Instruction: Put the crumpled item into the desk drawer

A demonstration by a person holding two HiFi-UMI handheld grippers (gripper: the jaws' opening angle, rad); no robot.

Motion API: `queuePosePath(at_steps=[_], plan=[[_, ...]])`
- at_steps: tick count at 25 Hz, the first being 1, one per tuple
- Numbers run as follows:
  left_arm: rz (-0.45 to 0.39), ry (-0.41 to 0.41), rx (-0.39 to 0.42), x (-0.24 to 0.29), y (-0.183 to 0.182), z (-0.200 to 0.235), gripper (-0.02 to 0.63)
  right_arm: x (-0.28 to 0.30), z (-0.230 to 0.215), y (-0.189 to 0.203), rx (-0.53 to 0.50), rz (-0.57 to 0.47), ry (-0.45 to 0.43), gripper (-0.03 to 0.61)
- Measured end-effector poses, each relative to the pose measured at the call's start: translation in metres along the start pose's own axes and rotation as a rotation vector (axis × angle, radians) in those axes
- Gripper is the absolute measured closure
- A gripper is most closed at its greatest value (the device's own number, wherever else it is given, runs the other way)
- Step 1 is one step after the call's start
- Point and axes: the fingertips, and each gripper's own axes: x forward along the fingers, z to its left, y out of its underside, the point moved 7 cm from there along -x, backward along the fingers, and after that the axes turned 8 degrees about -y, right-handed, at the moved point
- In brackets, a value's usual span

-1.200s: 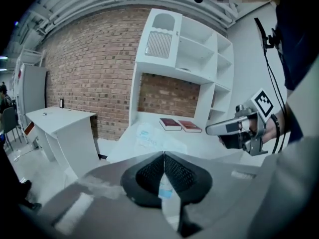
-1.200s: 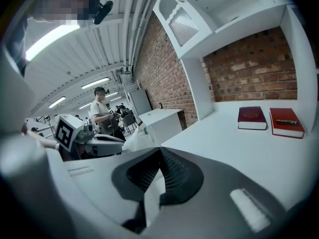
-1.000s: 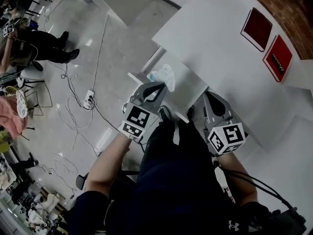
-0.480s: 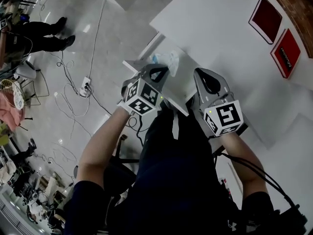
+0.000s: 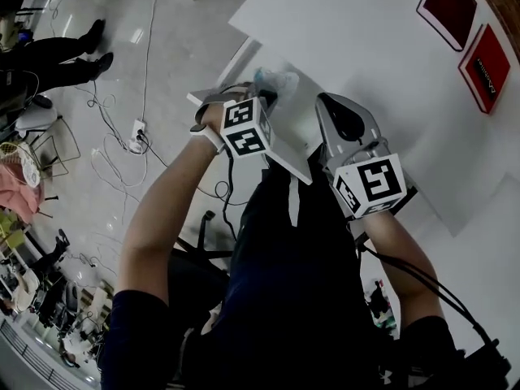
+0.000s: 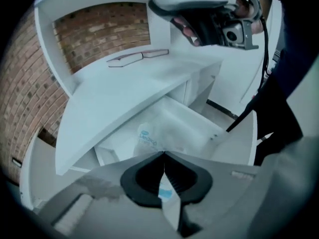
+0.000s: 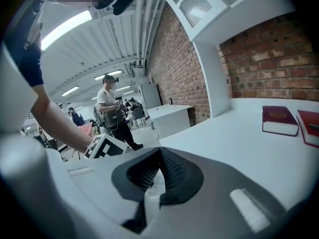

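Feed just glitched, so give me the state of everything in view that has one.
Left gripper: shut on the crumpled wrapper.
Crumpled wrapper: pinched, hanging over the drawer.
Drawer: open.
Right gripper: shut, empty.
Red books: closed, flat on the desk.

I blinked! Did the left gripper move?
Yes. The left gripper moved further in over the open drawer, carrying the crumpled bag.

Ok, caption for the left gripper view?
Left gripper, shut on the crumpled item, holds it over the open desk drawer.
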Motion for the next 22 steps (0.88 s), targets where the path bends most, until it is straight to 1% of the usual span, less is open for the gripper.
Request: queuePosePath(at_steps=[2,7,14,18,22], plan=[[0.029,0.028,0.046,0.014,0.001,0.000,0.609,-0.002,-0.002,0.007,0.027,0.006,0.011,0.575],[0.101,0.092,0.117,0.047,0.007,-0.009,0.609,-0.008,-0.009,0.018,0.077,0.012,0.038,0.575],[0.147,0.179,0.192,0.074,0.007,-0.026,0.609,-0.018,-0.017,0.027,0.123,0.014,0.068,0.575],[0.184,0.208,0.251,0.088,0.011,-0.033,0.609,-0.020,-0.017,0.033,0.129,0.028,0.058,0.575],[0.209,0.217,0.311,0.106,0.015,-0.036,0.609,-0.021,-0.018,0.040,0.141,0.040,0.057,0.575]])
